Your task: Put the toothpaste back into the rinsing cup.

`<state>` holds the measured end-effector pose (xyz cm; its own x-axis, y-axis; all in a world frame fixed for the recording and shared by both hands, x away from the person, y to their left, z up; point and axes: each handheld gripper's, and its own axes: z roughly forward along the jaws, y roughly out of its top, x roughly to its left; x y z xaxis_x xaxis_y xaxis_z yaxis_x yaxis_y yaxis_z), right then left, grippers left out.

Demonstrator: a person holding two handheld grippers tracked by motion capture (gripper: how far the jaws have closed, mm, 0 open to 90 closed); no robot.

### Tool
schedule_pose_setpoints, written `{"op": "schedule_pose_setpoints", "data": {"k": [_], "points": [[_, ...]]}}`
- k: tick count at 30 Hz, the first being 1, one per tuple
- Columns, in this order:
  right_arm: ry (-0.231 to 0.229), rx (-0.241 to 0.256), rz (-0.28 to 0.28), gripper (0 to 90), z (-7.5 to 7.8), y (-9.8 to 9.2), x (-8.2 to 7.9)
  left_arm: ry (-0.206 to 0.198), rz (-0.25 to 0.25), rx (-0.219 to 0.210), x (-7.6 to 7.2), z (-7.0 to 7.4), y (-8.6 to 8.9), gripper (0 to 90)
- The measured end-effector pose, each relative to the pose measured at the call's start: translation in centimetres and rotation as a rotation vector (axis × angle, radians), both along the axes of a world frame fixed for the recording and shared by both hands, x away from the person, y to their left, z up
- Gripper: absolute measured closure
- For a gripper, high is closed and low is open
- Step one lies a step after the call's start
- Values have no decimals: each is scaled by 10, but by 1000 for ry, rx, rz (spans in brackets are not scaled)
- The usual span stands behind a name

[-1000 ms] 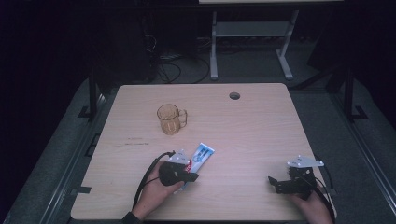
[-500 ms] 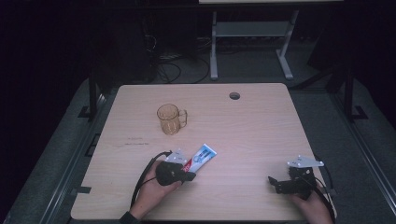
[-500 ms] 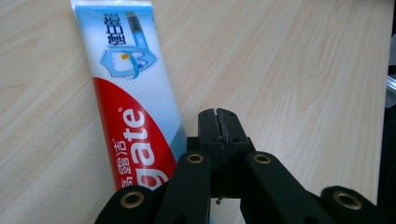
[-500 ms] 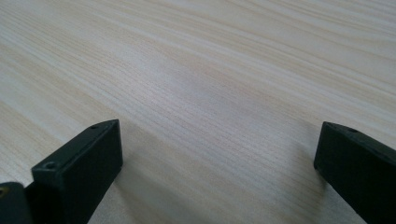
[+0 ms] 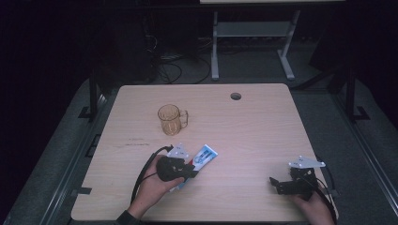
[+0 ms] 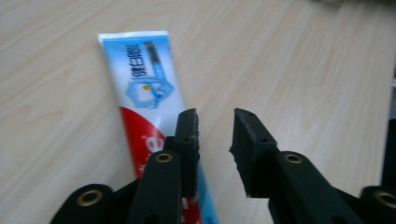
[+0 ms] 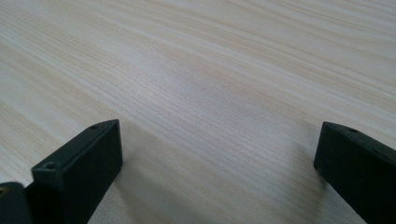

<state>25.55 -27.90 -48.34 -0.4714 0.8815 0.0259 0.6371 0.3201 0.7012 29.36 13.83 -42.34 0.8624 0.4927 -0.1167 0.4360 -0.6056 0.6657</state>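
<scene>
toothpaste tube [image 6: 149, 93]: flat on the bench [image 5: 263, 136], near edge, left of centre, under your left gripper [image 6: 215, 135].
left jaws: released, narrow gap, one jaw over the tube's edge, nothing between them.
right gripper [image 5: 293, 183]: jaws released wide over bare wood, well apart from the tube.
cup [image 5: 170, 119]: amber, upright, beyond the tube.
step: likely lining up a grasp.
next: shift your jaws to straddle the tube, then clench.

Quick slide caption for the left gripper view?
Left gripper, fingers slightly apart, beside a toothpaste tube lying on the wooden table.
</scene>
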Motion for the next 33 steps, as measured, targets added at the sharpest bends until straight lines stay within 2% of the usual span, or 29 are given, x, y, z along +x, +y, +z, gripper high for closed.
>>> {"op": "schedule_pose_setpoints", "data": {"k": [8, 17, 24, 27, 33], "points": [[0, 0, 2, 5, 0, 0, 0, 11, 31, 34, 14, 4, -7, 542], [0, 0, 3, 5, 0, 0, 1, 18, 51, 84, 27, 1, -19, 433], [0, 0, 5, 4, 0, 0, 1, 19, 78, 95, 36, -5, -24, 389], [0, 0, 4, 4, 0, 0, 1, 24, 88, 113, 41, -8, -26, 380], [0, 0, 5, 5, 0, 0, 1, 32, 107, 117, 48, -10, -30, 370]]}}
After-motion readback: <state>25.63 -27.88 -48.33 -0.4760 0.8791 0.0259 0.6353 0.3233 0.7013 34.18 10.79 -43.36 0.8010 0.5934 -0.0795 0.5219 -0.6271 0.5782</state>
